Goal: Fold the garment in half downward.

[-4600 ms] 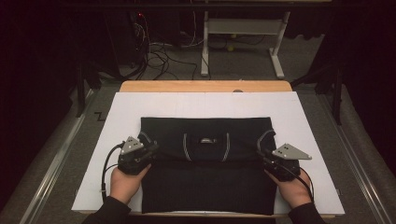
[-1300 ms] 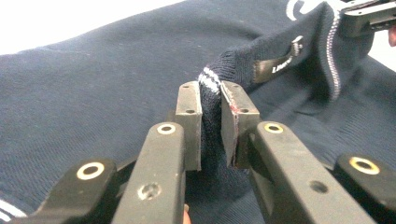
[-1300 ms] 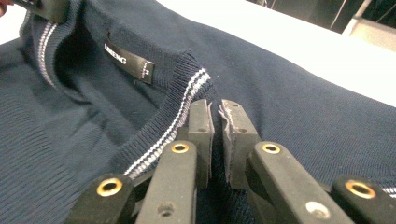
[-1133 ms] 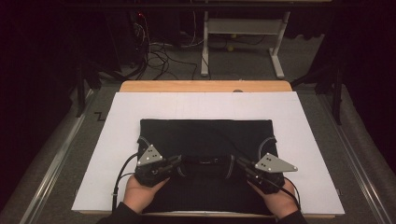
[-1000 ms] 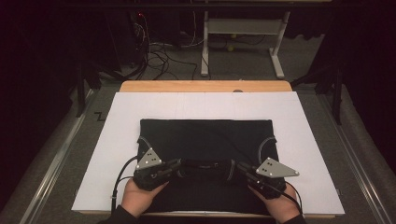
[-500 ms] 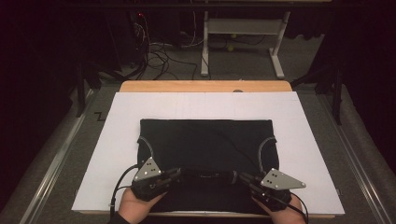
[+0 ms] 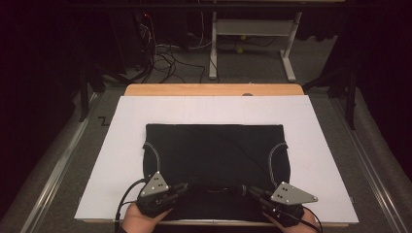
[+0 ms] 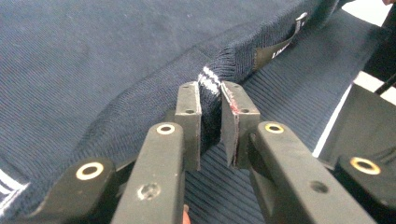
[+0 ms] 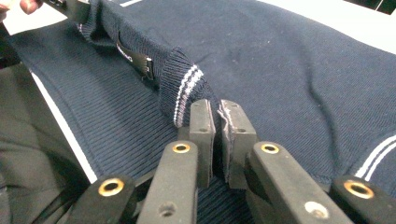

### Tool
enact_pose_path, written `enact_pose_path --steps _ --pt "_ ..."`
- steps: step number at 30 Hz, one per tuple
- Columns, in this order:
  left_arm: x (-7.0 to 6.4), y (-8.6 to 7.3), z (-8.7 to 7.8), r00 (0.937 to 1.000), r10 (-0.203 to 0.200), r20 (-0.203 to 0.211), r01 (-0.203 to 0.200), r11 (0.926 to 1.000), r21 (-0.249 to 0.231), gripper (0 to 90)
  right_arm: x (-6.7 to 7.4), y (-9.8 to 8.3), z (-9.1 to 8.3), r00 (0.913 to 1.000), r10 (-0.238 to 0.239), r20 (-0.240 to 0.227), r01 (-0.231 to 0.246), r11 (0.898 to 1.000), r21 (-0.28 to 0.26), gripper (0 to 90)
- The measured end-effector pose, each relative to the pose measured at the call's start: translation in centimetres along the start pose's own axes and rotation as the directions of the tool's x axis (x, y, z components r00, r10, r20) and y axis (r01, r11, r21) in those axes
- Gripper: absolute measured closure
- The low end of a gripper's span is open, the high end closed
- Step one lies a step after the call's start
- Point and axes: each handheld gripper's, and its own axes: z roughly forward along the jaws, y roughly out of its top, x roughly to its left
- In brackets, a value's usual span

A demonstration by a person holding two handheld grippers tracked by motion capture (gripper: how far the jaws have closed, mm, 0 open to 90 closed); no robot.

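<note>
Now both your hand-held grippers, left (image 8: 211, 128) and right (image 9: 218, 135), clamp the sweater's (image 7: 216, 153) folded near edge, its length running between them.

The only lettering is on a small dark label (image 8: 275, 49) sewn inside the neck of the navy shirt (image 8: 93, 56), in the upper right of the left gripper view. Pale letters run along it, perhaps beginning with an "L", but they are too small and slanted to read. The same label (image 9: 135, 58) appears in the upper left of the right gripper view, edge-on and unreadable.
</note>
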Motion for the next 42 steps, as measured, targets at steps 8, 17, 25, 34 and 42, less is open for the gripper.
enact_pose_path --steps 8,17,25,34,42 --pt "-1.2 -0.9 -0.4 0.9998 0.017 0.014 -0.017 0.9996 0.022 72.8 0.2 -0.3 -0.9 1.0 -0.004 -0.002 0.004 1.0 -0.005 85.2" --pt "-1.5 -1.2 -1.1 0.9998 0.018 -0.006 -0.018 0.9998 0.01 71.0 0.3 -0.6 -1.4 0.9999 0.006 -0.012 -0.006 1.0 -0.002 85.7" --pt "-0.7 -1.2 -2.0 0.9981 -0.004 -0.061 0.002 0.9994 -0.035 66.6 0.1 -0.5 -1.9 0.9996 0.027 0.002 -0.026 0.999 -0.034 85.0" --pt "2.1 -1.7 -2.1 0.9914 -0.067 -0.112 0.063 0.997 -0.045 61.6 -1.2 -0.8 -2.1 0.9957 0.076 0.053 -0.073 0.996 -0.055 77.0" --pt "4.5 -2.2 -1.8 0.9796 -0.073 -0.187 0.065 0.9967 -0.048 48.9 -3.9 -1.9 -1.0 0.9782 0.145 0.148 -0.141 0.989 -0.039 55.5"
